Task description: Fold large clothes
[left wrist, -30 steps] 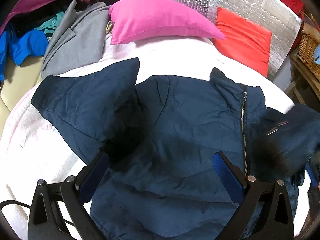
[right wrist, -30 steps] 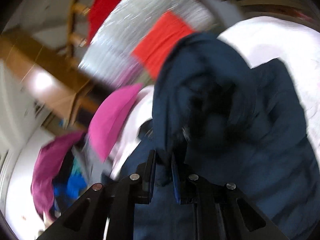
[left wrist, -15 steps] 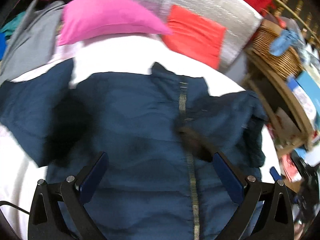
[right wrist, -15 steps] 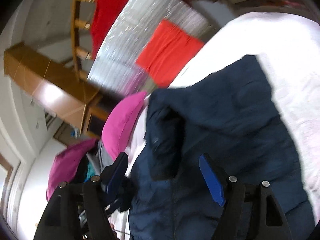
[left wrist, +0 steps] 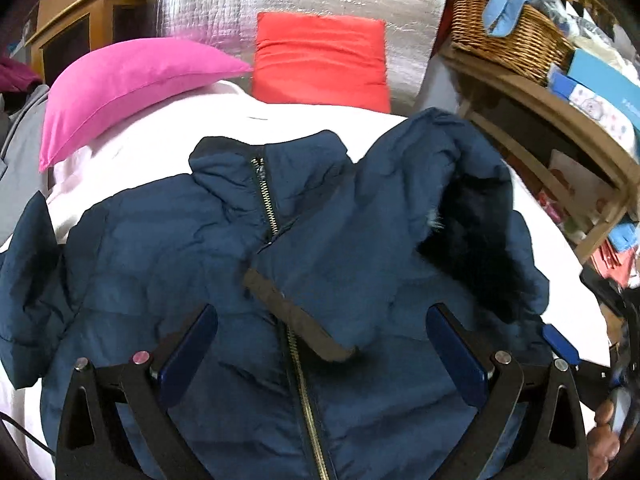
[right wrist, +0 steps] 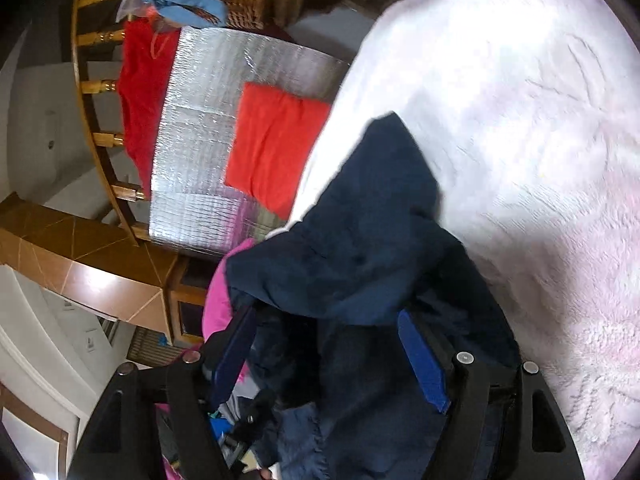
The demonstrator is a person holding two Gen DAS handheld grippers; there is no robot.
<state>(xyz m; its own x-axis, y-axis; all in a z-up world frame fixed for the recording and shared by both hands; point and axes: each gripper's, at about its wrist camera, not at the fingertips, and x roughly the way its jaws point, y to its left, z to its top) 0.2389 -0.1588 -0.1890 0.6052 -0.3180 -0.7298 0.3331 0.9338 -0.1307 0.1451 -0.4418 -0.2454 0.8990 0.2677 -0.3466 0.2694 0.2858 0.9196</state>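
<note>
Now, low in both views, the left gripper (left wrist: 322, 344) and right gripper (right wrist: 326, 350) stand wide, the left's jaws just narrowing slightly, gripping nothing, seemingly; the navy jacket (left wrist: 224, 248) fills mid-frame on the white bedcover (right wrist: 520, 120). Best smooth the folded-in sleeve (left wrist: 360, 240) flat before folding again.

Both grippers have black angular frames with triangular cut-outs, round silver screws and flat blue pads (left wrist: 188, 350). A thin black cable (left wrist: 24, 434) trails off the left gripper (left wrist: 320, 354)

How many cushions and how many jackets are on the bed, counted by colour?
Pink cushion: 1
Red cushion: 1
Navy jacket: 1
Grey jacket, partly in view: 1
Total: 4
</note>
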